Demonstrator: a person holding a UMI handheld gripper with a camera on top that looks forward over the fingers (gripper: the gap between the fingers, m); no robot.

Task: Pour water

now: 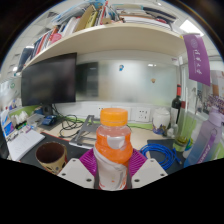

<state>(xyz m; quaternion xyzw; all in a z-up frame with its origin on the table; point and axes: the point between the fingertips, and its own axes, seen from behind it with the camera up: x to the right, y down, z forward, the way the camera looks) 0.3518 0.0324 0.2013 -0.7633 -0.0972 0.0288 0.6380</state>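
- The claw [113, 172] is closed on a bottle [113, 150], its 2 pink pads [92, 160] pressing each side.
- The bottle, with its orange cap [114, 118], stands upright between the fingers.
- A brown cup [50, 155] sits on the desk [30, 140] just beside it.
- A dark monitor [50, 80] stands beyond, under a shelf of books [95, 22].

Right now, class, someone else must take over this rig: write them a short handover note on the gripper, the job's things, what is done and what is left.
Gripper: shut on the orange-capped bottle, held upright, cap on.
Brown cup: on the desk, ahead and to one side of the fingers; contents cannot be seen.
Done: bottle grasped.
Left: the pour itself; no water seen flowing yet.
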